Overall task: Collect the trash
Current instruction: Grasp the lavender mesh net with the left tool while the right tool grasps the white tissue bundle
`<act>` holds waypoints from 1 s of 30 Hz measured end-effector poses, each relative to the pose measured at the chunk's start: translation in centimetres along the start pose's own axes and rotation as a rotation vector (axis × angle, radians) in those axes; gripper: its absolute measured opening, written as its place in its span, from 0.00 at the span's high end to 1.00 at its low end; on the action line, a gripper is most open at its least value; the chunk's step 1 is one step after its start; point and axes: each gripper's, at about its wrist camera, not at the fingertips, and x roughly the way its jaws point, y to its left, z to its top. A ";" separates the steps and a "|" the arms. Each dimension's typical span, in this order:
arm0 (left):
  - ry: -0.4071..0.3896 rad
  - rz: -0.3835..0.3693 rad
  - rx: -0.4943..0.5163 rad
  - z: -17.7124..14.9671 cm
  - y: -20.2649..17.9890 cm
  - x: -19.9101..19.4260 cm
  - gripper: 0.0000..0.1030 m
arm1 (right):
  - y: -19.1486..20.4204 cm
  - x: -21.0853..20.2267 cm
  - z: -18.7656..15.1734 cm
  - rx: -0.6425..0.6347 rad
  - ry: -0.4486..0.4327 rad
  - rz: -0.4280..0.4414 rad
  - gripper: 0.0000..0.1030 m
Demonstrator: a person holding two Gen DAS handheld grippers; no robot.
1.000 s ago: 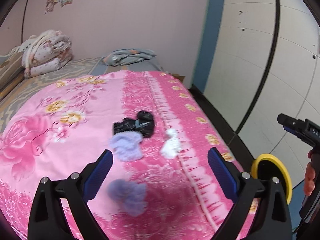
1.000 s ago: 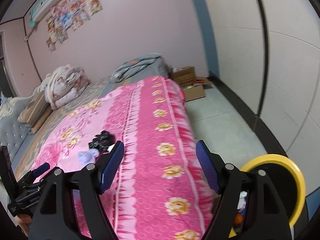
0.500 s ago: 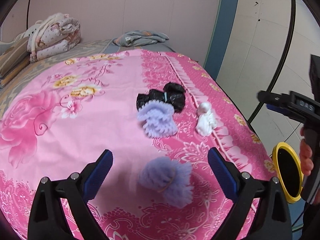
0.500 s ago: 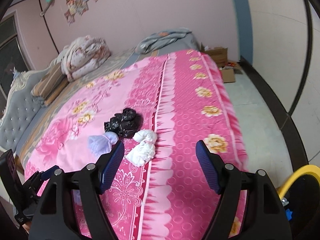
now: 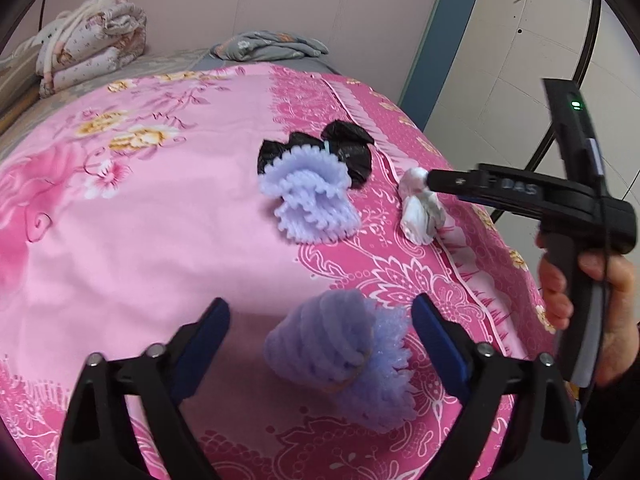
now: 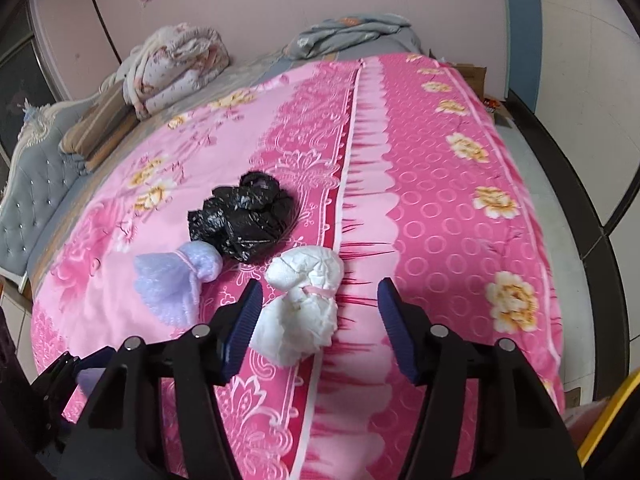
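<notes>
Four tied trash bundles lie on the pink bed cover. My left gripper hangs low over the nearest one, a purple foam bundle; its jaws are closing, with the bundle between them and a gap at each pad. Farther off lie a second purple foam bundle and a black bag. My right gripper straddles the white bundle. Its jaws are closing too, and the bundle is not clamped. From the right wrist, the second purple bundle and black bag sit left of and behind the white one.
The bed cover drops off at its right edge to a tiled floor. A yellow-rimmed bin stands at the lower right. Folded quilts and a grey blanket lie at the far end. A hand holds the right gripper.
Both grippers have come down closer to the bed. The right one swung left from the bin side to straddle the white bundle. Both sets of jaws have narrowed.
</notes>
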 end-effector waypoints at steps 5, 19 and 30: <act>0.026 -0.042 -0.006 -0.2 0.0 0.7 0.33 | 0.2 2.6 -0.1 -0.003 0.040 0.002 0.53; -0.001 -0.067 0.029 -0.3 -0.9 0.1 0.48 | 1.2 3.0 -0.3 -0.027 0.025 0.002 0.74; -0.061 -0.056 0.032 0.6 -1.3 -2.8 0.48 | 2.2 -3.6 -0.3 -0.056 -0.058 0.005 0.74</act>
